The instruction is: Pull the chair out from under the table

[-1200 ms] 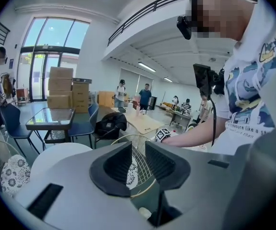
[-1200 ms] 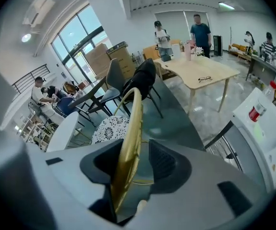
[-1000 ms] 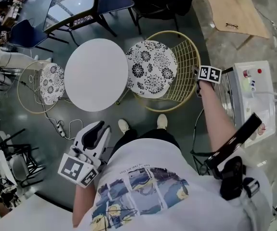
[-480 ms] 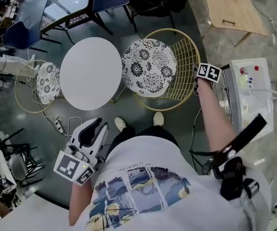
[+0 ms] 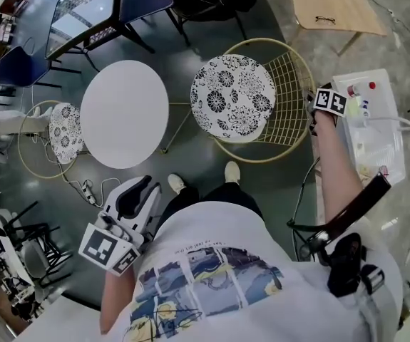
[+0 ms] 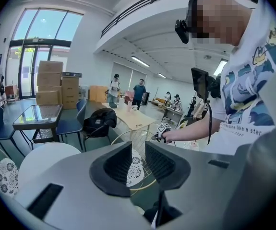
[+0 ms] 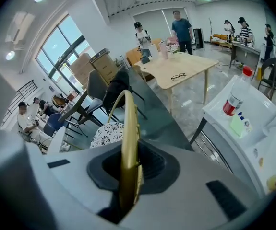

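Dragged wire chair (image 5: 233, 104) off round white table (image 5: 125, 112) edge since a second ago; bare floor (image 5: 180, 70) between them now. Pinching gold backrest rim (image 7: 128, 128) with right claw (image 7: 129, 166), jaws just closed down. Holding left claw (image 6: 138, 163) spread, empty. Mostly out; probably some pulling left.

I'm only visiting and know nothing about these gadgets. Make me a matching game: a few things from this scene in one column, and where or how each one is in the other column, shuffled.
Things:
1. right gripper
2. left gripper
3. round white table
4. second patterned chair

Places or states:
A. jaws apart, nothing between them
B. at the table's left edge in the head view
C. jaws shut on the back rim of the gold wire chair
D. stands between the two patterned seats

Pairs: 1-C, 2-A, 3-D, 4-B.

The right gripper's jaws have just been closing, with the rim between them.
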A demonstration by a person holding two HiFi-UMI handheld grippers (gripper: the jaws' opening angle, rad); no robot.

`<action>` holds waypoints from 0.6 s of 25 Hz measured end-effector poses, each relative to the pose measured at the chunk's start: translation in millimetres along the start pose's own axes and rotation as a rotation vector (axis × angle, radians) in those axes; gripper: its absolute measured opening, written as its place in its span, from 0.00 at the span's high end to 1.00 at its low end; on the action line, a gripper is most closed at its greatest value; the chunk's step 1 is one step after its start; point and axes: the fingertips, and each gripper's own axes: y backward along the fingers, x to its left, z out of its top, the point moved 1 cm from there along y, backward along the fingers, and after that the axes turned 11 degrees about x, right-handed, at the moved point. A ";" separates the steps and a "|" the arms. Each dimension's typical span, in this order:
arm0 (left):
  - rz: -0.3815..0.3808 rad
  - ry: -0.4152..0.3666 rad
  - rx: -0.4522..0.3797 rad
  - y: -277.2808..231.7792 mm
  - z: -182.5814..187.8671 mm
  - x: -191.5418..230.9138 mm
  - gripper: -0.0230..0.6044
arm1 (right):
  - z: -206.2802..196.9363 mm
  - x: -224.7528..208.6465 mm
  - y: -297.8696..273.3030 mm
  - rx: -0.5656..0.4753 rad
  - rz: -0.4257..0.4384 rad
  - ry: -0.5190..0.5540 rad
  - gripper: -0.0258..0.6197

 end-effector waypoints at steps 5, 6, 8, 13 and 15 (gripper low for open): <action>-0.033 -0.001 0.028 17.6 -8.5 45.8 0.85 | 7.1 -0.6 3.7 -0.009 -0.052 -0.029 0.90; -0.039 -0.002 0.031 19.8 -10.3 52.5 0.85 | 8.4 -2.7 4.8 -0.012 -0.063 -0.032 0.90; -0.047 -0.006 0.036 21.1 -15.0 56.3 0.85 | 10.0 -12.9 9.2 -0.020 -0.082 -0.034 0.90; -0.072 -0.010 0.036 21.5 -29.9 52.0 0.85 | 8.3 -29.5 27.6 -0.050 -0.103 -0.042 0.90; -0.080 -0.017 0.044 21.3 -30.6 53.3 0.85 | 2.9 -25.9 23.7 -0.049 -0.104 -0.033 0.90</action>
